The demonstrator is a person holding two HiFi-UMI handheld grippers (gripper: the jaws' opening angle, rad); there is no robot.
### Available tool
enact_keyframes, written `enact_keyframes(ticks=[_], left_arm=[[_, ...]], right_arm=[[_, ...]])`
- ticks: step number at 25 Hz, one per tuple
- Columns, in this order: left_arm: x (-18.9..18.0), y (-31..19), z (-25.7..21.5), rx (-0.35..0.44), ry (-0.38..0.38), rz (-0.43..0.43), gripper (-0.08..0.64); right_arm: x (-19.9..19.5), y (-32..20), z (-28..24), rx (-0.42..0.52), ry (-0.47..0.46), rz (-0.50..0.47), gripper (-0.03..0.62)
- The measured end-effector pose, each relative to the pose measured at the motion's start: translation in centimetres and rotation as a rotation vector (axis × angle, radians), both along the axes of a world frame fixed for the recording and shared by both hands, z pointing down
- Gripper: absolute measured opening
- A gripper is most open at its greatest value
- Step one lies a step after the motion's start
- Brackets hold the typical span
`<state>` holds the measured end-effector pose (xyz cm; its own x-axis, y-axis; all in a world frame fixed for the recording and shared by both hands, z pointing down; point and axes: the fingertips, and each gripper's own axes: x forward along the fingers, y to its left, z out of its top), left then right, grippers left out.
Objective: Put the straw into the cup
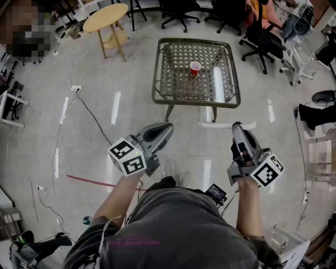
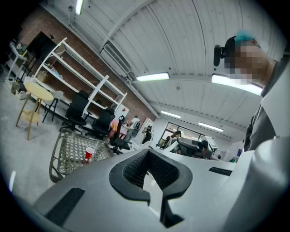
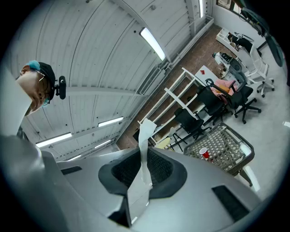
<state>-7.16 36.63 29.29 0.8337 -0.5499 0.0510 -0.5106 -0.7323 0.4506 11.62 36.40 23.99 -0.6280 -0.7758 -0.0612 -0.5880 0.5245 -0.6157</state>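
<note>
Jaws clamped on the straw at our right, cup far off on the bench.

Our right gripper (image 1: pixel 237 127) has its jaws pressed tight on the straw (image 3: pixel 144 149), a white strip that pokes out past the dark pads and bends a little near its top. Our left gripper (image 1: pixel 168 127) has its jaws closed together too, and we see nothing caught between them. Both grippers hang over the floor (image 1: pixel 105 105) in front of us, apart from each other, tips pointing ahead. The red cup (image 1: pixel 195 67) stands upright on the bench (image 1: pixel 157 89), a wicker-patterned top in a dark frame, well apart from both grippers. Office chairs (image 1: pixel 176 13) stand beyond it.
</note>
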Motion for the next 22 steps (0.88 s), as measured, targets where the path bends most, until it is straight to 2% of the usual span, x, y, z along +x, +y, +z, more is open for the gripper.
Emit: enact_keyframes(ticks=[9,22], left_arm=[[-2.2,-0.4,0.0,-0.005,0.01,0.004,0.009],[-5.7,-3.8,0.5,-0.02,0.035,0.023,0.008]], right_arm=[[-1.8,-0.1,0.0,0.006,-0.04,-0.004,0.044],[-5.1,-3.0,0.4,-0.01,-0.014,0.025,0.044]])
